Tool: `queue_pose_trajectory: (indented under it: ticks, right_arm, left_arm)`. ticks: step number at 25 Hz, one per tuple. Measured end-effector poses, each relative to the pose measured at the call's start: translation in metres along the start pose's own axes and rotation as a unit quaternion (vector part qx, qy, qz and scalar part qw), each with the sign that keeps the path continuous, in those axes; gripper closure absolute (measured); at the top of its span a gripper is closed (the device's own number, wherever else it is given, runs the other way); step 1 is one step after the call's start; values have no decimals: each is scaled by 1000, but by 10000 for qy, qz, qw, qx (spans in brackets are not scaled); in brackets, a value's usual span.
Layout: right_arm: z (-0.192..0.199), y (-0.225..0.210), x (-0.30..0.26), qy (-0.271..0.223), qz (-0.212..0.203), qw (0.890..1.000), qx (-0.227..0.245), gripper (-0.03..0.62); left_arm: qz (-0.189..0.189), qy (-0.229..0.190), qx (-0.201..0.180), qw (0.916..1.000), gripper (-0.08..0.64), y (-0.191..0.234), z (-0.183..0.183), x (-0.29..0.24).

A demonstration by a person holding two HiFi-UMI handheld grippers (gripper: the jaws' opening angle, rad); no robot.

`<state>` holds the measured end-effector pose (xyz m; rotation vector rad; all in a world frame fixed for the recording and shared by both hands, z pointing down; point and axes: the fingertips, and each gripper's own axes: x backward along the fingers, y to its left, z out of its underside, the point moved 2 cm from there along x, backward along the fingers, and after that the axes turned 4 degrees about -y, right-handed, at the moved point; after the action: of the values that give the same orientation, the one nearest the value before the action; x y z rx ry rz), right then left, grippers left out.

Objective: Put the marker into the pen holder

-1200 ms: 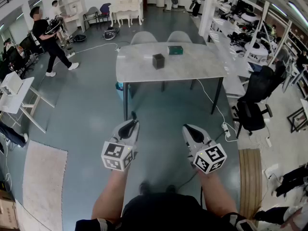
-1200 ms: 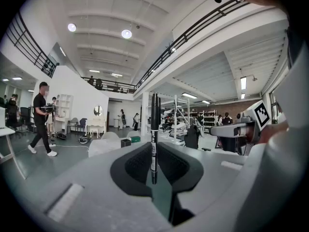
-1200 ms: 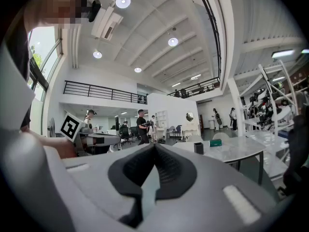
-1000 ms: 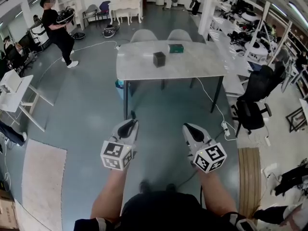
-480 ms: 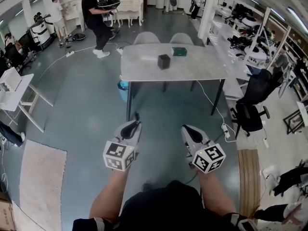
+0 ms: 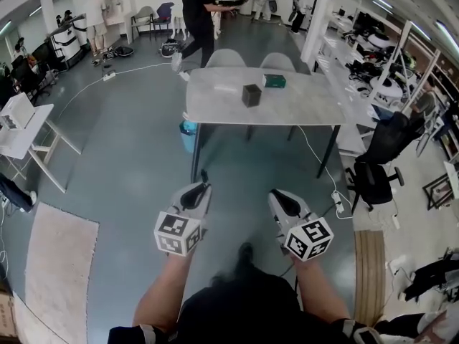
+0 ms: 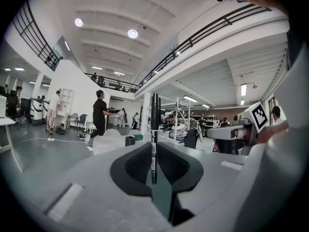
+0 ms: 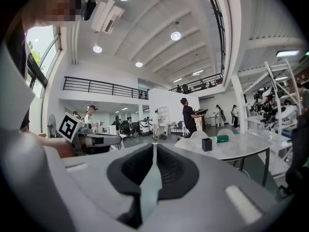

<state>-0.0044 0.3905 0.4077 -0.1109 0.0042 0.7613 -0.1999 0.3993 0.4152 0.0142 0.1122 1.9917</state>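
Observation:
My left gripper (image 6: 199, 185) (image 7: 153, 151) is shut on a black marker (image 7: 154, 129), which stands upright between the jaws with its tip poking past them (image 6: 202, 173). My right gripper (image 6: 276, 196) (image 8: 154, 151) is shut with nothing in it. Both are held low in front of me, above the floor and short of the table. A dark square pen holder (image 6: 251, 94) (image 8: 206, 144) (image 7: 130, 140) stands on the grey table (image 6: 301, 110), well ahead of both grippers.
A green box (image 6: 275, 81) lies behind the pen holder on the table. Two grey chairs (image 6: 226, 57) stand at its far side. A person in black (image 6: 195, 9) walks past behind the table. A black office chair (image 6: 380, 156) and cables sit at the right.
I have stepped toward the table, which sits closer. The person in black has walked from the far left to behind the table. Both grippers keep their hold and pose.

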Motion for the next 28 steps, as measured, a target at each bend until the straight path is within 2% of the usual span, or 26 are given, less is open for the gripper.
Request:
queue_pose_trajectory:
  ticks: [7, 18, 23, 28]
  right_arm:
    - [-7, -52, -41, -141, -128, 9998, -104, 568]
    - [-16, -203, -111, -227, -433, 9981, -363, 568]
    - [-22, -270, -119, -215, -324, 9986, -365, 568]
    - [-12, -305, -131, -90, -271, 9985, -475, 568]
  left_arm:
    - [-111, 210, -41, 9997, 515, 17, 1, -49]
    - [-233, 437, -200, 9986, 515, 33, -8, -218]
    - [-133, 465, -256, 9985, 515, 22, -12, -281]
    - [-79, 489, -174, 9986, 515, 32, -7, -329]
